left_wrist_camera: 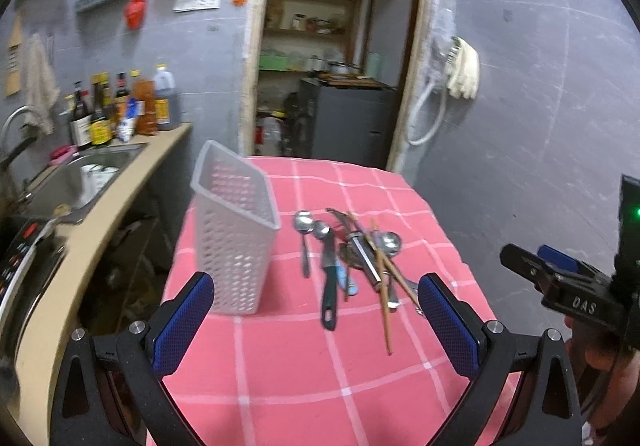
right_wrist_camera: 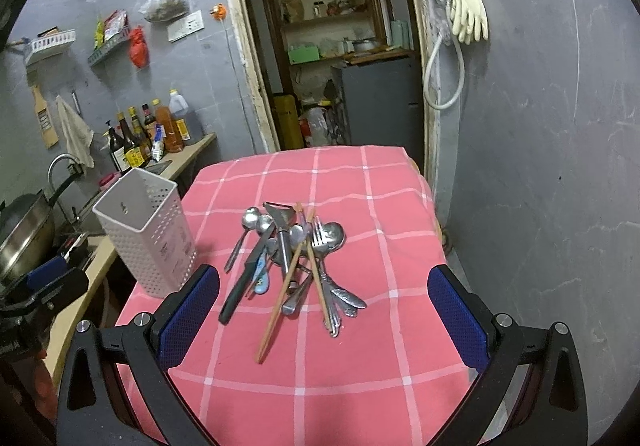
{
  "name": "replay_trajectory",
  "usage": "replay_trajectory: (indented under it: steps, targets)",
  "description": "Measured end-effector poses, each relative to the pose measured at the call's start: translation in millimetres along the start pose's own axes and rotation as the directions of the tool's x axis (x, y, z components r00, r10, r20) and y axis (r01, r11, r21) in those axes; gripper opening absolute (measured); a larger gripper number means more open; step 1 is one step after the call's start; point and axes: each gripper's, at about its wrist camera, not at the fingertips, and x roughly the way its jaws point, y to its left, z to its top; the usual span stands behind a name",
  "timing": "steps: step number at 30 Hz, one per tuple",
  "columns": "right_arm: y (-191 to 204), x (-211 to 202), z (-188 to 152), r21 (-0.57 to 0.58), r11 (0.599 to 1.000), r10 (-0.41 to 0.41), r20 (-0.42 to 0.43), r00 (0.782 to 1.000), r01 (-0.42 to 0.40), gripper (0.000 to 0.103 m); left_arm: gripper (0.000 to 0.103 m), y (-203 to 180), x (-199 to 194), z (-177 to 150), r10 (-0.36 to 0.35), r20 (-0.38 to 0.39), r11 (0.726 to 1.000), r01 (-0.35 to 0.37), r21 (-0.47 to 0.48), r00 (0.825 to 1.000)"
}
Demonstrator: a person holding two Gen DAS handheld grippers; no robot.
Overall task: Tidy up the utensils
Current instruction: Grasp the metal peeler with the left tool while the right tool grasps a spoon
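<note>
A pile of utensils [left_wrist_camera: 352, 258] [right_wrist_camera: 296, 254] lies on the pink checked tablecloth [left_wrist_camera: 304, 366] [right_wrist_camera: 320, 378]: spoons, forks, a black-handled knife [right_wrist_camera: 240, 290], a peeler and wooden chopsticks [right_wrist_camera: 282, 302]. An empty white perforated holder [left_wrist_camera: 236, 234] [right_wrist_camera: 148, 234] stands upright left of the pile. My left gripper [left_wrist_camera: 316, 294] is open, held above the near cloth, with the holder by its left finger and the pile by its right finger. My right gripper [right_wrist_camera: 324, 286] is open too, with the near ends of the utensils between its fingers in view. Neither holds anything.
A counter with a sink [left_wrist_camera: 80, 178], sauce bottles [left_wrist_camera: 120, 110] and a pan [right_wrist_camera: 24, 238] runs along the left. Behind the table is a doorway to a pantry [right_wrist_camera: 332, 46]. Grey wall and gloves [right_wrist_camera: 468, 10] are to the right. The right gripper body [left_wrist_camera: 568, 286] shows at the left wrist view's right edge.
</note>
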Motion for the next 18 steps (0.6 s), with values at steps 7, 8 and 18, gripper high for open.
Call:
replay_trajectory:
  steps: [7,8,18]
  targets:
    - [-21,26,13,0.035,0.999,0.027,-0.058,0.998,-0.025,0.099,0.08,-10,44,18,-0.089,-0.093,0.996,0.09,0.007,0.992]
    - [-22,30,15,0.036,0.999,0.032,-0.069,0.997,-0.03,0.098,0.079,-14,52,21,-0.105,-0.113,0.994,0.105,-0.001,0.988]
    - [-53,100,28,0.025,0.992,0.127,-0.192,0.973,-0.125,0.067,0.064,-41,125,33,-0.099,-0.227,0.995,0.094,-0.034,0.969]
